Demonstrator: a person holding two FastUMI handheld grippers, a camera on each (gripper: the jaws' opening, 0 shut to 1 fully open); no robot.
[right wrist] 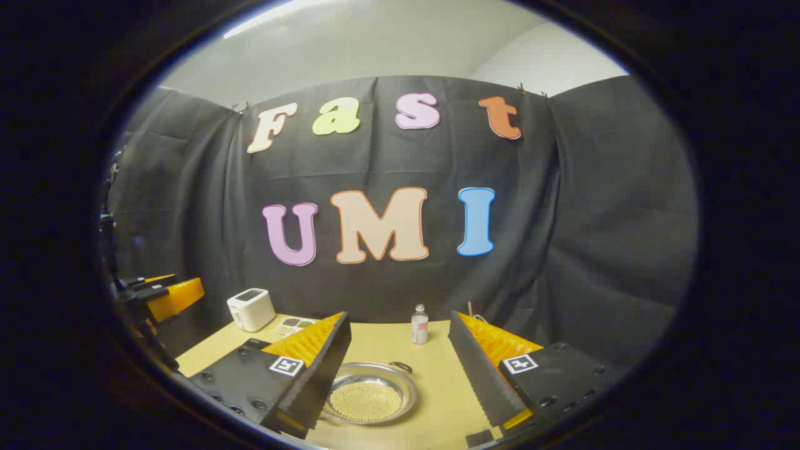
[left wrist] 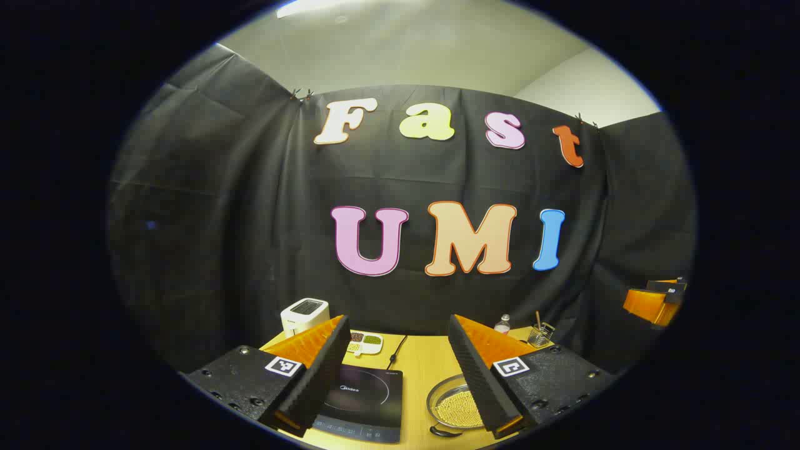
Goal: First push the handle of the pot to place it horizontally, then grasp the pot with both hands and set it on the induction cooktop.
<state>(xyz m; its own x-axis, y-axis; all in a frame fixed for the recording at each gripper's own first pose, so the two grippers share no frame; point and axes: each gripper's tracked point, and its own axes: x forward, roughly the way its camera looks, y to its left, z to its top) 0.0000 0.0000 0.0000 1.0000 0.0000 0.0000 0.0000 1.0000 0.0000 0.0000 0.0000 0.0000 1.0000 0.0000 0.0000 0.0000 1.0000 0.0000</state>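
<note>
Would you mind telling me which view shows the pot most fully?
The right gripper view: the pot lies nearly whole between the open fingers, rim visible. In the left gripper view, the pot is partly hidden behind a finger.

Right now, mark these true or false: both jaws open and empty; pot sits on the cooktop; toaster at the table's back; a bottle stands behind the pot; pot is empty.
1. Both grippers, left and right, have open, empty jaws: true.
2. The pot sits on the cooktop: false, it rests on the table beside it.
3. The toaster stands at the back: true.
4. The bottle stands behind the pot: true.
5. The pot is empty: false, it holds small yellowish grains.
</note>
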